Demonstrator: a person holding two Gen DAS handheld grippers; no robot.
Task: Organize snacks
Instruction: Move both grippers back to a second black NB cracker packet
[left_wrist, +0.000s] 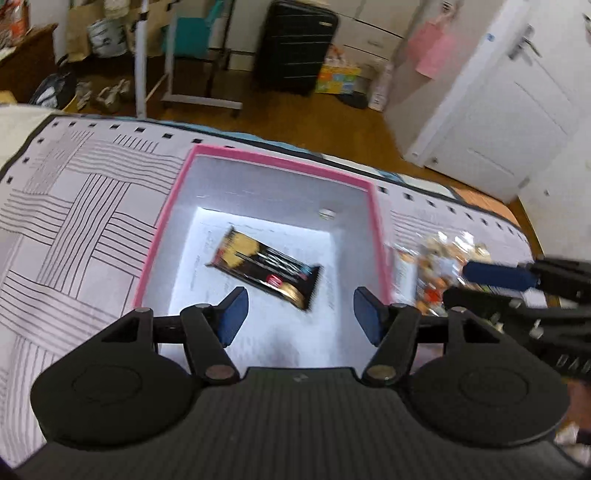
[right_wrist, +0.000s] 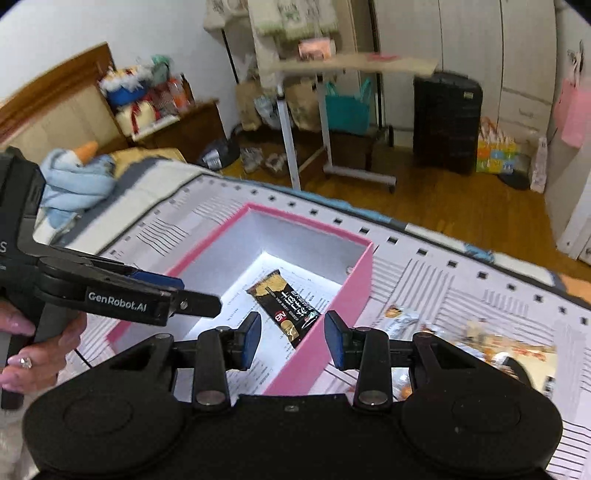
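"GenRobot.AI" marks the left gripper (right_wrist: 192, 295); snack bar (right_wrist: 286, 308) reads "NB".

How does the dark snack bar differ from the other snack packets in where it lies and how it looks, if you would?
The dark snack bar lies inside the pink box, on its white floor; the other snack packets lie outside, on the patterned cover beside the box. The bar's wrapper is black and gold; the packets look pale with orange. The bar lies alone; the packets are clustered. No gripper holds either.
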